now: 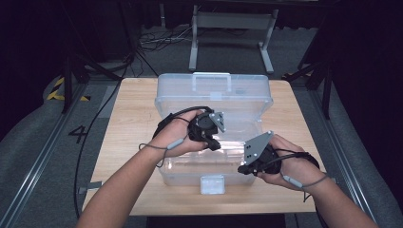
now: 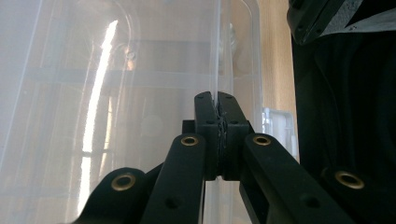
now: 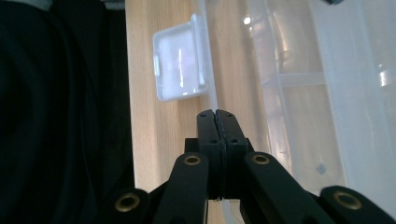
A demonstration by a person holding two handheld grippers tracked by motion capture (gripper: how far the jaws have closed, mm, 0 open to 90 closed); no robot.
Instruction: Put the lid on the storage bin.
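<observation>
High view gave the whole layout: a clear plastic box [image 1: 214, 128] stood open mid-table [image 1: 128, 142], lid tilted back, white latch [image 1: 212, 184] at its near wall. Left gripper view alone showed the left gripper [image 2: 218, 112] clamped on a thin clear edge of the box. Right gripper view showed the right gripper [image 3: 216, 122] pressed shut at the front rim.
</observation>
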